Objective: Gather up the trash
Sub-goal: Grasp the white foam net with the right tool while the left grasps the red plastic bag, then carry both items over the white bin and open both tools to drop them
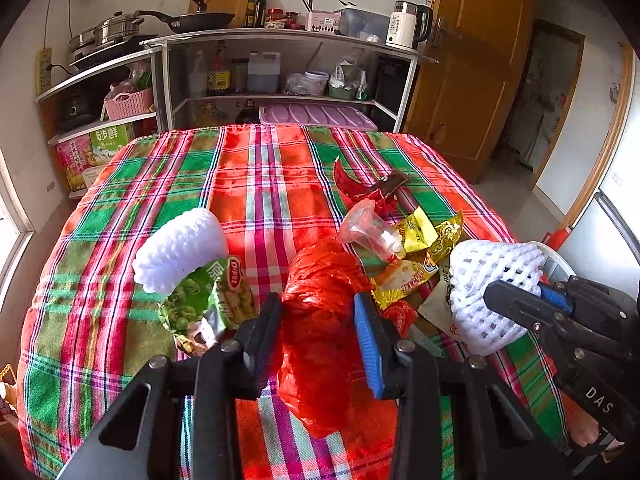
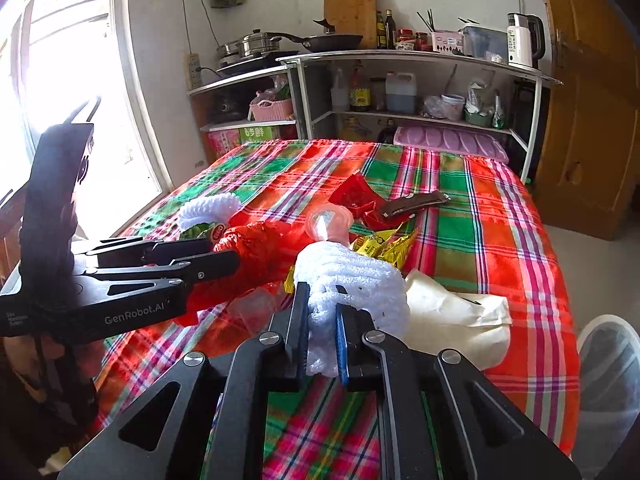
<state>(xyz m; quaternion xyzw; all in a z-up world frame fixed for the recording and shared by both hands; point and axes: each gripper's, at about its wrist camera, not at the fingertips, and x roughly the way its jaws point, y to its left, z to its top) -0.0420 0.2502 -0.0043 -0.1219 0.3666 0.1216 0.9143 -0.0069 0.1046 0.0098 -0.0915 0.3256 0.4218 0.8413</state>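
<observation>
My left gripper point(image 1: 318, 308) is shut on a crumpled red plastic bag point(image 1: 320, 312) above the plaid-covered table point(image 1: 160, 184). My right gripper point(image 2: 322, 312) is shut on a white foam fruit net point(image 2: 352, 280); it also shows in the left wrist view point(image 1: 486, 280). Loose trash lies on the cloth: another white foam net point(image 1: 180, 248), a green snack bag point(image 1: 208, 304), a clear plastic cup point(image 1: 370, 230), yellow wrappers point(image 1: 424, 236), red wrappers point(image 1: 352, 184) and a brown wrapper point(image 2: 412, 204). A white paper piece point(image 2: 452, 304) lies beneath the right gripper.
A white bin rim point(image 2: 608, 364) stands off the table's right edge. Metal shelves point(image 1: 280, 96) with pots, bottles and a kettle point(image 1: 408, 24) stand behind the table. A window point(image 2: 64, 92) is at the left, a wooden door point(image 1: 472, 60) at the right.
</observation>
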